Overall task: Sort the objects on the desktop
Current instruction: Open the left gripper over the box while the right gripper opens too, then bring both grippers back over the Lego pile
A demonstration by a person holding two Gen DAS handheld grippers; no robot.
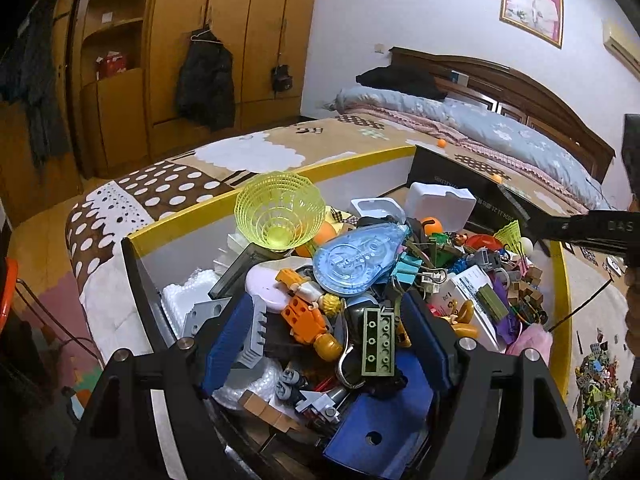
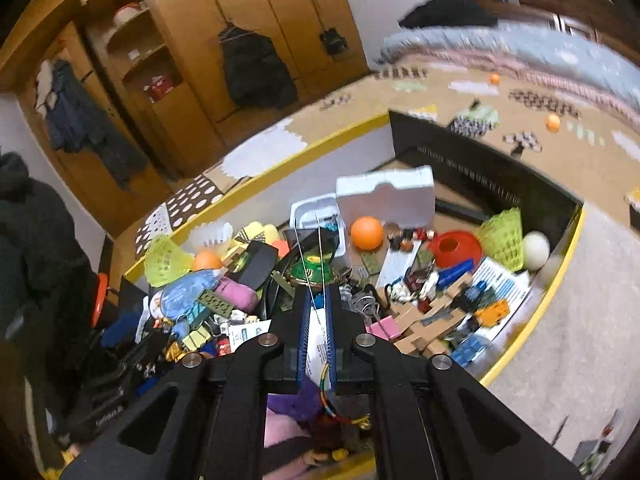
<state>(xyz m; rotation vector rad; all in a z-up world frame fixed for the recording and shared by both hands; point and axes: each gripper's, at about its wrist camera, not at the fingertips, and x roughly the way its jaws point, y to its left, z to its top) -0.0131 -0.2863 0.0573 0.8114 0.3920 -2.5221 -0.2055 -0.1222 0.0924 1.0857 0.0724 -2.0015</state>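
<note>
Your left gripper (image 1: 326,320): black angular frame, blue ribbed pads, jaws spread wide over the heap, clasping nothing. Between the pads lies an olive studded brick (image 1: 378,342), hard plastic, rectangular, beside an orange blocky toy figure (image 1: 306,312) with a rounded yellow head.

Your right gripper (image 2: 318,308): jaws drawn narrow, pinched on a thin wire loop (image 2: 306,248) — stiff, pale, rising in a long narrow arch ahead of the fingertips. A braided multicoloured cord (image 2: 326,394) hangs below the pads; you cannot tell whether it joins the wire.

Just beyond, left wrist view: a translucent blue correction-tape dispenser (image 1: 356,260), teardrop-shaped, its gears visible through the shell. Past it, a yellow-green lattice shuttlecock skirt (image 1: 280,210), flared and open-meshed.

Right wrist view, mid-heap: a smooth orange ball (image 2: 367,233), a glossy red cone-shaped disc (image 2: 454,248), pale wooden interlocking blocks (image 2: 430,324), a pink binder clip (image 2: 386,328).

All of it sits in a shallow box with a yellow rim (image 1: 360,160) and white walls, resting on the bed. Farther back: a white foam block (image 2: 386,196), a matte white ball (image 2: 535,250), then a quilted dotted bedspread (image 1: 160,188).
</note>
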